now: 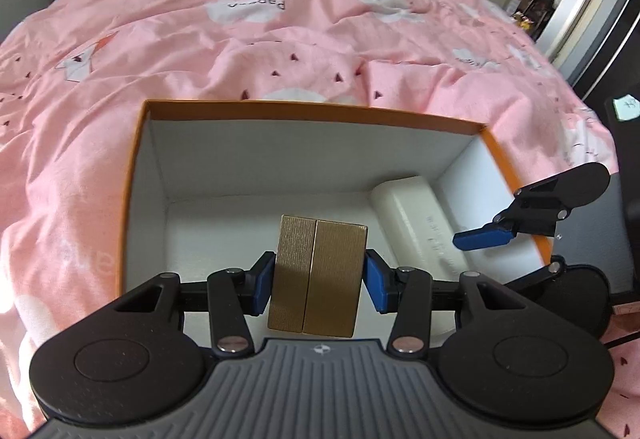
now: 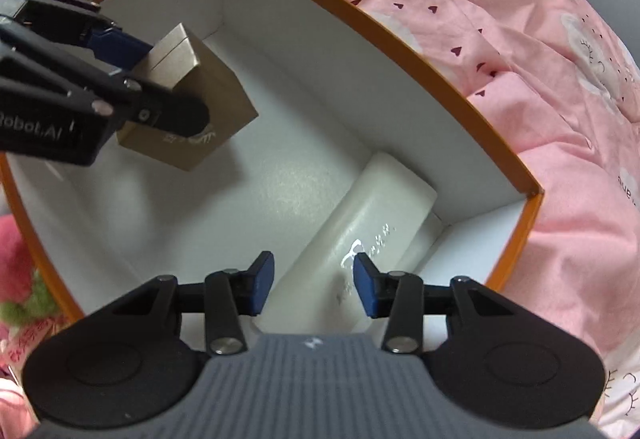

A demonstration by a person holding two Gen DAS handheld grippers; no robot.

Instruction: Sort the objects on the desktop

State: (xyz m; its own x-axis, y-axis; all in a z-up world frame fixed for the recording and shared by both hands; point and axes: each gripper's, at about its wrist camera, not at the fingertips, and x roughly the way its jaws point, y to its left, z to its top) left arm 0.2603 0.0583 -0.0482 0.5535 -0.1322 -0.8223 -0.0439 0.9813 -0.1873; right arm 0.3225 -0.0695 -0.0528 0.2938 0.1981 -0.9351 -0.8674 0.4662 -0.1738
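We judge the sorting to be well under way: a white oblong plastic case with rounded ends (image 2: 360,223) already lies on the floor of the open orange-rimmed cardboard box with white inner walls (image 1: 312,111), and a small brown-gold ribbed cardboard box (image 1: 318,275) is clamped between the blue pads of our left gripper (image 1: 320,279), hanging inside the big box but, as far as we can tell from the right wrist view, not yet set down. Our right gripper (image 2: 314,285) hovers over the near end of the white case with its jaws partly apart, pads on either side and above it, pressing on nothing; we read the case as released. What is left, then, is to lower and release the gold box; whether other desktop things wait outside the box, neither view shows. For room: in the left wrist view the white case takes the floor at 3 o'clock, along the right wall, while the floor from 9 to 12 o'clock is bare, so the gold box has open space ahead and to its left. The orange rim stands high all round, and the right gripper sits close at 3 o'clock, just inside that wall, so we would keep away from that side. The pink patterned quilt (image 1: 280,31) under the box is soft and creased, so we judge the box may shift if a wall is nudged.
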